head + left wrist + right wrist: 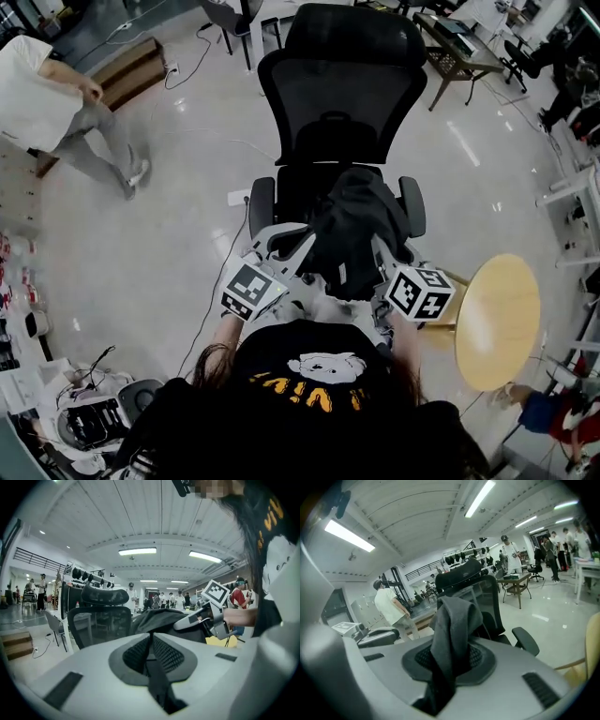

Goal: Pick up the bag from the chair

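Observation:
A black bag (352,230) hangs between my two grippers, just above the front of the black mesh office chair (342,103). My left gripper (291,251) is at the bag's left side. In the left gripper view a thin black strap (157,677) runs through the closed jaws of the left gripper (151,637), with the bag (159,618) beyond. My right gripper (382,255) is at the bag's right side. In the right gripper view, the right gripper (453,649) is shut on a fold of dark bag fabric (454,616), which hides its pads. The chair (487,597) stands behind.
A round wooden side table (497,319) stands close on the right. A person in a white shirt (47,94) walks at the far left. Equipment and cables (89,417) lie at the lower left. A desk (459,47) stands behind the chair.

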Demonstrator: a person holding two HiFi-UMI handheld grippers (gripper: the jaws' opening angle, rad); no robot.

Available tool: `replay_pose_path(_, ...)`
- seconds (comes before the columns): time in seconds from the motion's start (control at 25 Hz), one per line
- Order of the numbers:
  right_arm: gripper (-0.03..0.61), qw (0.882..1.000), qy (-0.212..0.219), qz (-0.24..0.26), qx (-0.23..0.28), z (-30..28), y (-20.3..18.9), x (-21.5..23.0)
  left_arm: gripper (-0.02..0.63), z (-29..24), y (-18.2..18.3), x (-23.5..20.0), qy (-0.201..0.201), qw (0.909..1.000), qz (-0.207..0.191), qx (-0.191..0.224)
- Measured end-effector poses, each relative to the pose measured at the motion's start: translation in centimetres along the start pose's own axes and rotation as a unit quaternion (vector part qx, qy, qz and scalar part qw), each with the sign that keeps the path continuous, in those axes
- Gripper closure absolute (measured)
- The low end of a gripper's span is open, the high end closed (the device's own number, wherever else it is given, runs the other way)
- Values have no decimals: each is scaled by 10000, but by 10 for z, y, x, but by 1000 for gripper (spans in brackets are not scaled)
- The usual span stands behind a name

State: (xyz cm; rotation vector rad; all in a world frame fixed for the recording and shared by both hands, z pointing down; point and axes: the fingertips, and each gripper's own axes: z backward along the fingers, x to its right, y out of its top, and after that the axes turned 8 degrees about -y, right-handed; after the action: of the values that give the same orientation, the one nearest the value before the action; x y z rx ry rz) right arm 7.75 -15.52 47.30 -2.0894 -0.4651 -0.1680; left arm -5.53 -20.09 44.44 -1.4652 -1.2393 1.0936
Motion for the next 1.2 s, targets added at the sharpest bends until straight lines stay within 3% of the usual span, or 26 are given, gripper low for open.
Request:
replay_pose_path(0.32, 517, 9998, -176, -3, -71, 33, -22, -6, 583, 6, -3, 32, -239, 9997, 26, 66)
replay_pose_path(0.64, 517, 9997, -202, 37, -136, 67, -51, 5, 583, 12, -9, 69, -188, 9998, -59, -16)
replay_pose_path(1.2, 517, 9993, 189, 179, -263, 154, -94, 40, 583, 5, -7, 171, 230, 9997, 123, -42)
